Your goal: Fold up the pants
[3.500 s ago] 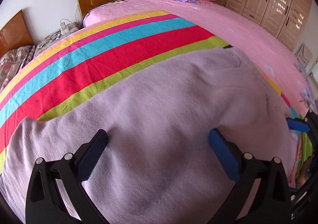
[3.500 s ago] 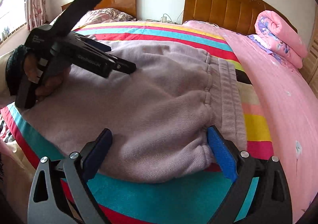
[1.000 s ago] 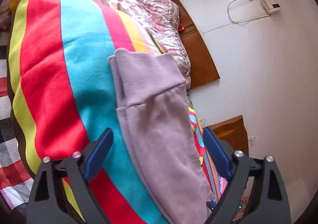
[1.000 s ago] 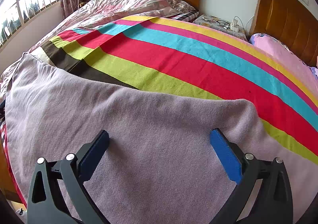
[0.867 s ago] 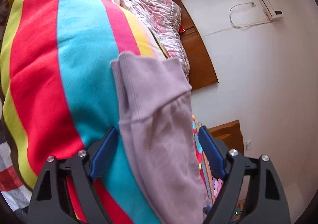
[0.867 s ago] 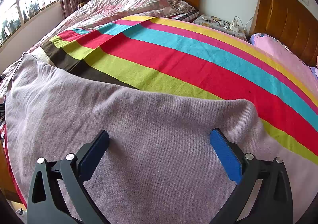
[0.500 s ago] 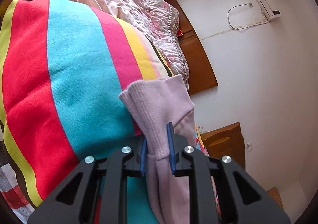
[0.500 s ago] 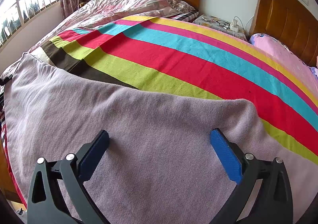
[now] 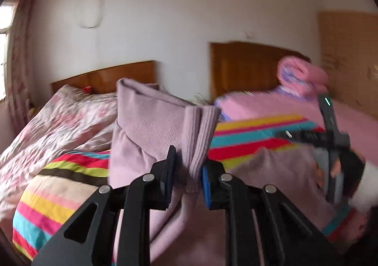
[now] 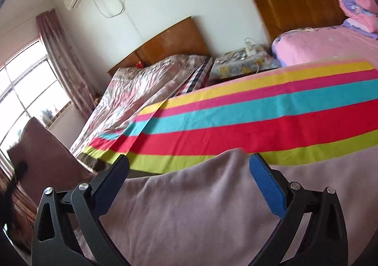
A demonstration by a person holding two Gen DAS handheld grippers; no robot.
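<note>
the bed (image 10: 271,122) took up most of both views, spread with a blanket in bright stripes, and a second bed with a floral quilt (image 10: 141,91) stood just beside it by the window. the pants (image 10: 212,207), mauve and knitted, lay across the near part of the striped blanket, their body flat under the right wrist camera. one end of them was up in the air: the ribbed cuff (image 9: 200,133) hung in the left tongs (image 9: 189,171), whose jaws had just been closing and were clenched on the fabric just below the rib. the leg trailed down from there to the body on the bed. the right tongs (image 10: 189,171) stood released, jaws wide, over the far edge of the pants body, with cloth under them but nothing pinched. the same right tongs showed in the left wrist view (image 9: 330,138), blurred, held in a hand (image 9: 340,171).

the step in hand looked like carrying the lifted leg end over onto the waist end. to do it well, the left tongs needed to keep both layers of the cuff pinched, lift high enough that the leg cleared the body without dragging it, and lay the cuff square on the far edge. the right tongs would best press or hold the body, so the fold line stayed straight. the knit seemed soft and would sag, so a slow lowering suited it.
</note>
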